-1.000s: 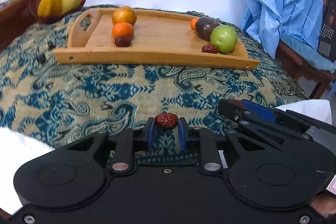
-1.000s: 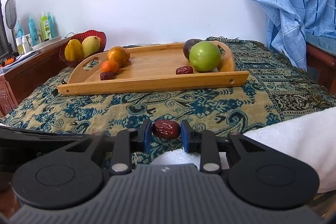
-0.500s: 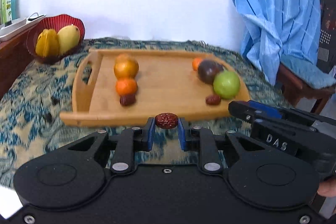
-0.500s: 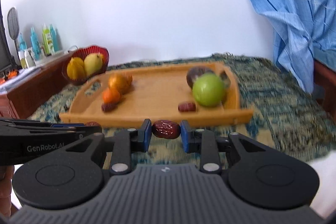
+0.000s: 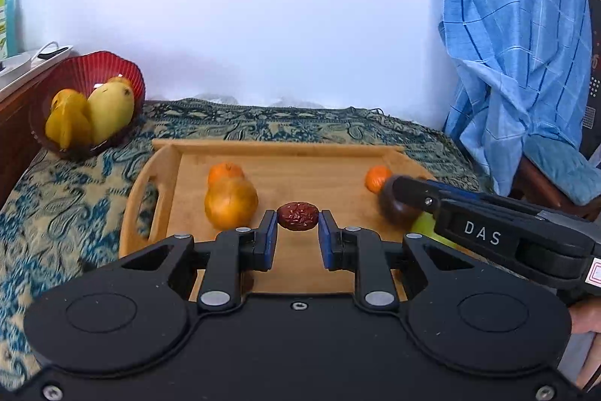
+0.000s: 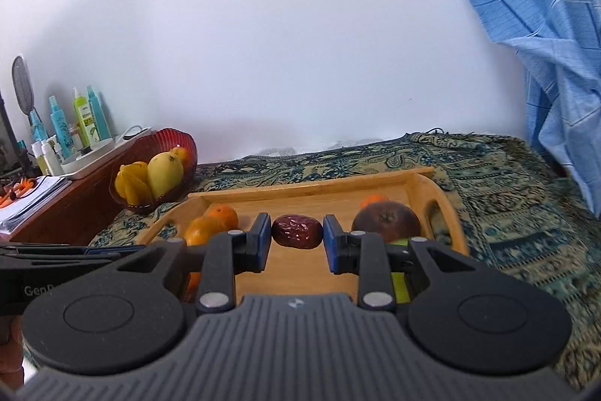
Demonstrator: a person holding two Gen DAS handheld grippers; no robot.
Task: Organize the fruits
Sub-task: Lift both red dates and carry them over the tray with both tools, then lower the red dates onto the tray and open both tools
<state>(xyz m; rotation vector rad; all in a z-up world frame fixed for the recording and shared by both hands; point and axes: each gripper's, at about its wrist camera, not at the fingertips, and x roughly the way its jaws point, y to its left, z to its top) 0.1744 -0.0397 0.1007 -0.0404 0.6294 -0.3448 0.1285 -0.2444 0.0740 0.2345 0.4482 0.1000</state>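
My left gripper [image 5: 298, 218] is shut on a wrinkled red date [image 5: 298, 216], held above the near part of the wooden tray [image 5: 285, 158]. My right gripper [image 6: 297, 231] is shut on a second red date [image 6: 297, 231] over the same tray [image 6: 311, 188]. On the tray's left lie a golden pear [image 5: 231, 202] and a small orange [image 5: 224, 171]. On its right are another small orange [image 5: 376, 177], a dark purple fruit [image 6: 386, 222] and a green fruit [image 5: 428, 226], partly hidden by the right gripper's body [image 5: 488, 232].
A red bowl [image 5: 94, 77] with a mango and yellow fruit stands at the back left on the patterned cloth [image 5: 56, 198]. A blue checked cloth [image 5: 518, 62] hangs over a chair at the right. Bottles [image 6: 86, 117] stand on a wooden side unit at the left.
Both grippers have risen and moved forward with their dates, from over the cloth in front of the tray to above the tray. The dates stay clamped.
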